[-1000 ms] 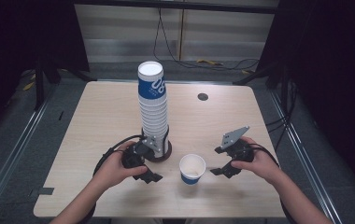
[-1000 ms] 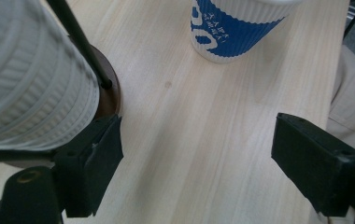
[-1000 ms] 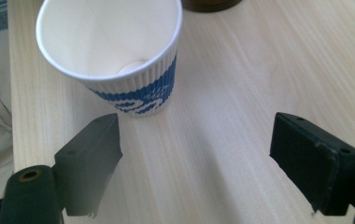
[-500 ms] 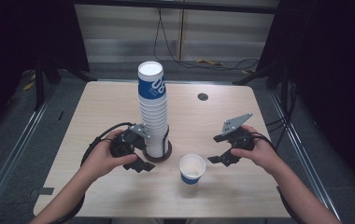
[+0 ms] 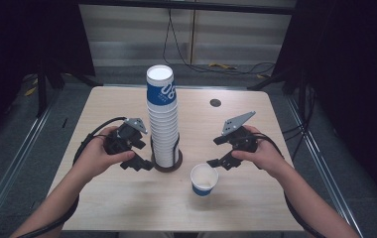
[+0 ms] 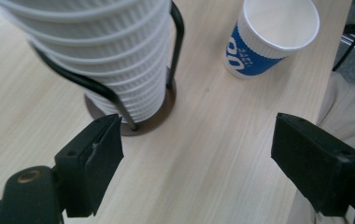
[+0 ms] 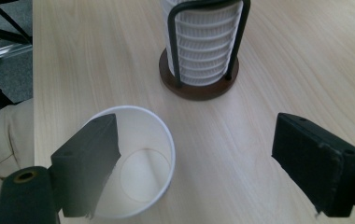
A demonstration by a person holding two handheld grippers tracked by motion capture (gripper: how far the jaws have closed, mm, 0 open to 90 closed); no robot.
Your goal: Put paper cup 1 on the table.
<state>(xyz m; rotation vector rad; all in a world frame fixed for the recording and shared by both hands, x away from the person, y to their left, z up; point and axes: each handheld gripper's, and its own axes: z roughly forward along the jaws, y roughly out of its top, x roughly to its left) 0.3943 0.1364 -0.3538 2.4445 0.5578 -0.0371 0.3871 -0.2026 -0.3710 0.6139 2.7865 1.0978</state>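
- Paper cup (image 5: pixel 204 180) is stood upright on the table (image 5: pixel 256 208), freed from the stack (image 5: pixel 162 119) in its wire holder (image 5: pixel 165 161).
- Right gripper (image 5: pixel 215 152) has just been opened wide; nothing is gripped.
- Left gripper (image 5: pixel 146 156) is held open, empty, beside the holder.

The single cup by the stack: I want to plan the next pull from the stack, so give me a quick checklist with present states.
1. Single cup upright on the table, apart from the stack: ok.
2. Right gripper free of the cup: ok; its jaws have just been opening, and nothing is between them.
3. Left gripper jaws open, nothing between them: ok.
4. Stack of cups seated in its wire holder: ok.
5. Stack perfectly straight: cannot tell.
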